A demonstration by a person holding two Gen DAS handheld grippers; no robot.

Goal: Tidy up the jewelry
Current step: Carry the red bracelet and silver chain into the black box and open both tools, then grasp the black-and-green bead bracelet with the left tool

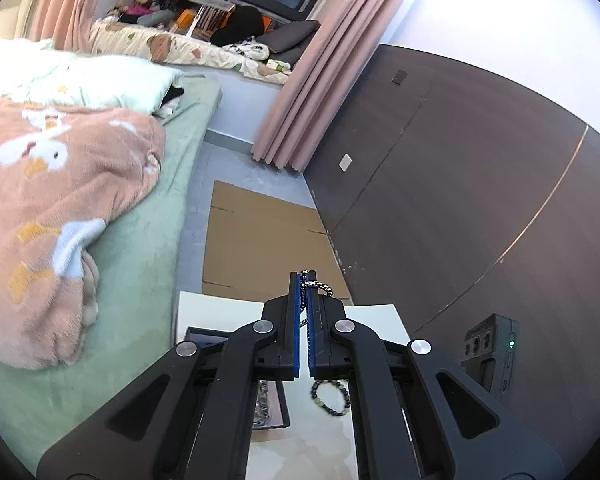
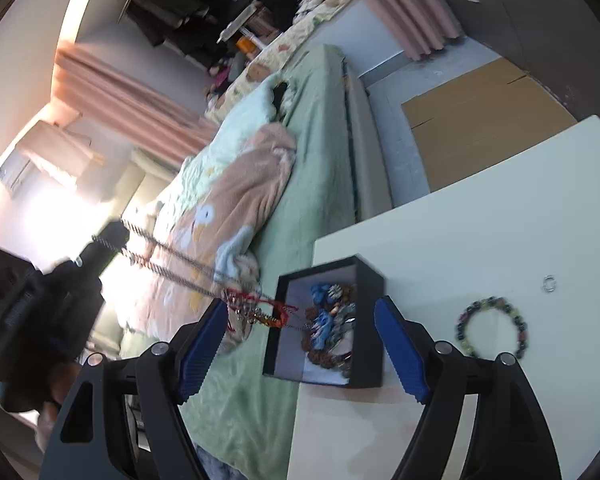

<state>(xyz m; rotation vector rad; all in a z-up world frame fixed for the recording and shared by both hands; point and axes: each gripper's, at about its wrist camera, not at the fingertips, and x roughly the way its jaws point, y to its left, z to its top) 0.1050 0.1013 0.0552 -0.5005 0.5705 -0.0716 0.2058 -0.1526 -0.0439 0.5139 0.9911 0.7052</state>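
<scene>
My left gripper [image 1: 304, 280] is shut on a silver chain necklace [image 1: 318, 286], high above the white table [image 1: 228, 308]. In the right wrist view the left gripper [image 2: 108, 240] shows at the left, and the chain [image 2: 172, 264] stretches from it down to a red tangle of jewelry [image 2: 260, 308] at the edge of the black box [image 2: 368, 280]. The box holds several bead pieces [image 2: 328, 320]. My right gripper [image 2: 300, 328] is open, with its fingers on either side of the box. A dark bead bracelet [image 2: 492, 332] and a small ring [image 2: 548, 283] lie on the table [image 2: 480, 220].
A bed with a green sheet [image 2: 320, 160] and a pink blanket [image 1: 60, 184] lies left of the table. Flat cardboard [image 1: 260, 240] lies on the floor beyond it. A dark wall panel [image 1: 460, 160] is on the right. A black device [image 1: 496, 348] sits by the table's right edge.
</scene>
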